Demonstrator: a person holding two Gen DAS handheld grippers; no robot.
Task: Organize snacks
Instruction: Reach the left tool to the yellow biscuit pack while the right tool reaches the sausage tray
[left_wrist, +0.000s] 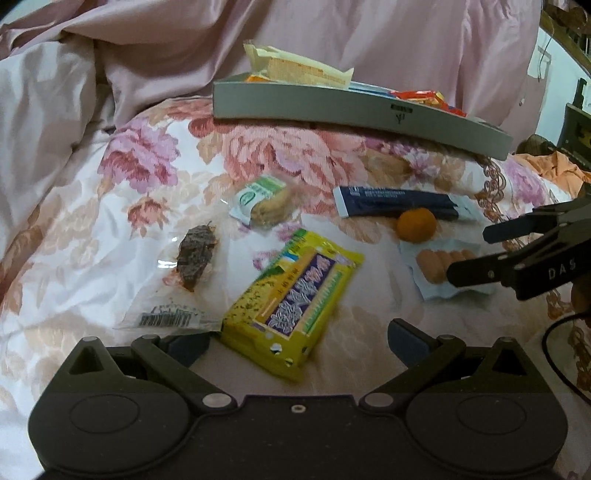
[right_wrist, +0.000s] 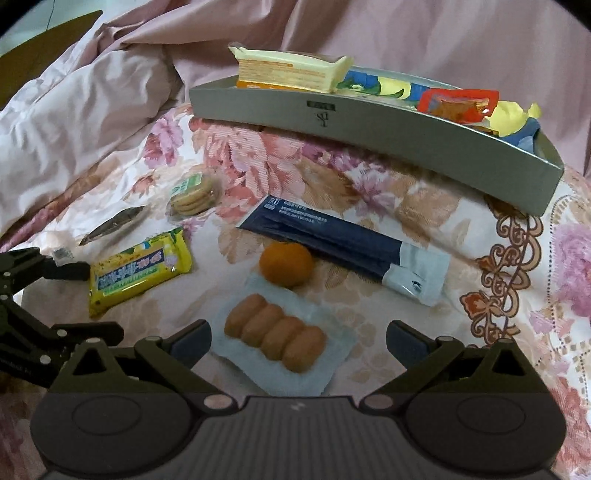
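Note:
Loose snacks lie on a floral bedcover (right_wrist: 369, 192). My left gripper (left_wrist: 297, 341) is open, its fingers on either side of the near end of a yellow packet (left_wrist: 291, 295); I cannot tell if they touch it. My right gripper (right_wrist: 299, 339) is open around a pack of small bread rolls (right_wrist: 275, 338) in pale blue wrap. Beyond the rolls sit an orange mandarin (right_wrist: 286, 264) and a long dark blue pack (right_wrist: 332, 236). A biscuit pack (left_wrist: 264, 205) and a dark snack in clear wrap (left_wrist: 195, 254) lie to the left. At the back, a grey tray (right_wrist: 369, 125) holds several packs.
A rumpled pink duvet (left_wrist: 74, 92) rises at the left and behind the tray. In the tray are a layered cake pack (right_wrist: 291, 72) and a red packet (right_wrist: 458, 103). A black cable (left_wrist: 554, 354) and orange cloth (left_wrist: 546, 166) lie at the right edge.

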